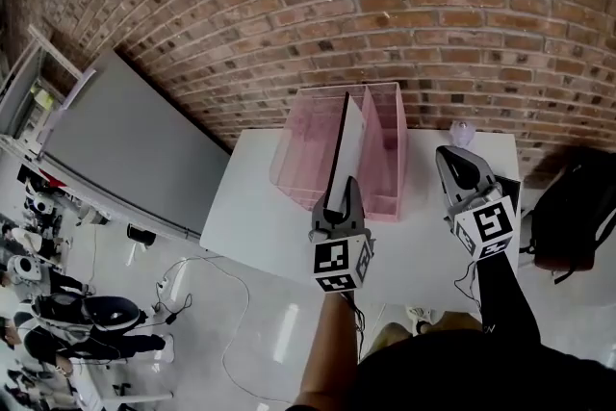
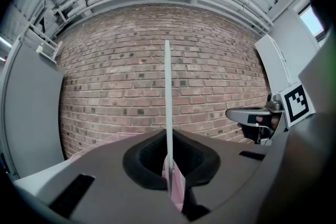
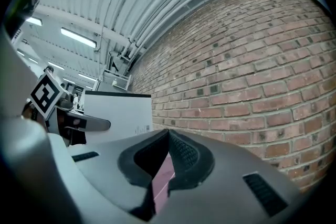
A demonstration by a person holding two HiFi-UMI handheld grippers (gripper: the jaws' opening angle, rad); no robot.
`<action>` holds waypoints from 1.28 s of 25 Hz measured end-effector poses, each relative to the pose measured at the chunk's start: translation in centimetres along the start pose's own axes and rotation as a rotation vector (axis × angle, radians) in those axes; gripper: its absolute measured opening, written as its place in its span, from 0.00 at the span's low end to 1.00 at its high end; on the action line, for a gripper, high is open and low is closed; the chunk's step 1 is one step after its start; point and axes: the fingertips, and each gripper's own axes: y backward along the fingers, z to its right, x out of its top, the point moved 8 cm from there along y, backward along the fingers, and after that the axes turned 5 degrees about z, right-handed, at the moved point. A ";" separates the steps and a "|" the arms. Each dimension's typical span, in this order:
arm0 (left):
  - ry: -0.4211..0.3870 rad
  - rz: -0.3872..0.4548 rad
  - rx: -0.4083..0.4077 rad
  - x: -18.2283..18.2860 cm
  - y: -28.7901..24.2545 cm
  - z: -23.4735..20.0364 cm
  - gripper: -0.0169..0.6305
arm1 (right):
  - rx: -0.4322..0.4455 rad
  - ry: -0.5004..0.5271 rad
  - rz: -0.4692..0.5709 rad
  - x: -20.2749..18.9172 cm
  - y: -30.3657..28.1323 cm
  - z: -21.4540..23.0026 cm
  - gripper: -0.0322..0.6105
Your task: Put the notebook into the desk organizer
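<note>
Thin white notebook (image 1: 346, 149) with a black edge, clenched in the left tongs (image 1: 339, 205) and carried on edge at the translucent pink plastic desk organizer (image 1: 300, 154).

The notebook reaches straight ahead from the left tongs, gripped at its near end, with its long axis in line with the organizer's slots. Its far end lies over the organizer, just left of the divider; whether it has entered a slot I cannot tell. The right tongs (image 1: 460, 161) hang beside it to the right, closed on nothing, so the left hand is the one placed to feed it in. The white counter (image 1: 255, 226) sits below both tongs, against a brick wall (image 1: 404, 24).
</note>
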 end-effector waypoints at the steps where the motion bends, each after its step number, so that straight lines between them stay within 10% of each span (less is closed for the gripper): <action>1: 0.000 -0.005 -0.004 -0.3 -0.9 0.0 0.06 | 0.001 -0.008 -0.001 -0.4 -0.6 0.6 0.08; 16: 0.002 -0.105 -0.037 -4.6 -8.3 0.4 0.06 | -0.029 -0.068 -0.048 -3.9 -3.7 4.4 0.08; 23: -0.131 -0.151 0.016 -4.0 -10.1 0.3 0.06 | -0.039 -0.053 -0.074 -4.4 -3.6 5.0 0.08; 32: -0.031 -0.151 -0.023 -5.0 -12.6 1.9 0.06 | -0.051 -0.032 -0.064 -4.2 -4.3 6.2 0.08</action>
